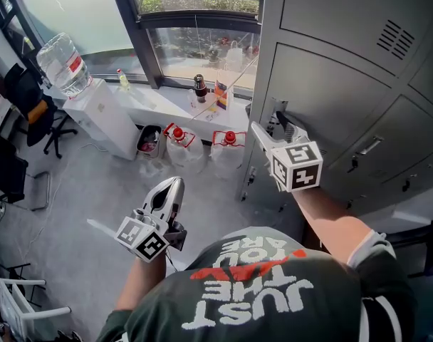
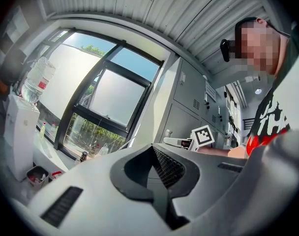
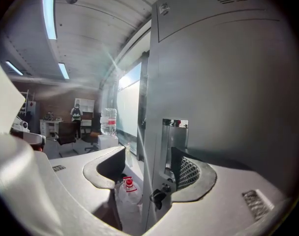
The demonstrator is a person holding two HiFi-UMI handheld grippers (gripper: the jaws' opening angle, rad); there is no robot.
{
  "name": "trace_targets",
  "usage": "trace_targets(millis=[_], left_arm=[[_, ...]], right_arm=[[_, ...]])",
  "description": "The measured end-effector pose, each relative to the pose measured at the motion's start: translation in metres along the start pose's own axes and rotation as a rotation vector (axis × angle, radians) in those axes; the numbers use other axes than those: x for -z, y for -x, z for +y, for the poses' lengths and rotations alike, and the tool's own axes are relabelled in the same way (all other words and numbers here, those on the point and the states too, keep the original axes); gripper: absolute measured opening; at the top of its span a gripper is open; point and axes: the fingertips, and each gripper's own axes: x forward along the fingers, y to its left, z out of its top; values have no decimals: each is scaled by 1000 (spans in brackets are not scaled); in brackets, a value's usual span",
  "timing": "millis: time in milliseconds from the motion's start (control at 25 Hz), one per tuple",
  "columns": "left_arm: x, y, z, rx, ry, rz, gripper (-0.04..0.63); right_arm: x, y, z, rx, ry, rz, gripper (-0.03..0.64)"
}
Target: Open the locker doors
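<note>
Head view: the right tool (image 1: 273, 125) sits at the left edge of the grey metal locker door (image 1: 330, 95); the left tool (image 1: 175, 186) hangs well apart from it. Left gripper view: jaws together, empty. Right gripper view: jaws wide apart, straddling the door's edge and chrome latch (image 3: 175, 132), unclamped.

Water jugs (image 1: 184, 147) left of lockers (image 1: 330, 84)

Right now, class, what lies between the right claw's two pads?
In the right gripper view, the locker door's edge and chrome handle stand inside the open right claw.
</note>
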Motion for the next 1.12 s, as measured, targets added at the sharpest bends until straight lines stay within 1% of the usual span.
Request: trace_targets(millis=[200,320,600,720,880,1120], left_arm=[[2,6,2,-3,6,4,-3],[5,9,5,-10,15,10,-3],[7,16,8,-18,24,15,-3],[9,17,9,-20,29,17,-3],[12,16,10,-14,33,24,-3],[11,10,6,15,31,29,-3]], right_arm=[[-2,-10,0,41,-14,22,291],[2,-16,-1,61,-3,48,293],[1,-24,0,69,3,41,292],[3,-23,0,52,18,28,291],[2,-21,0,13,5,21,291],[2,-10,9,-25,12,9,286]])
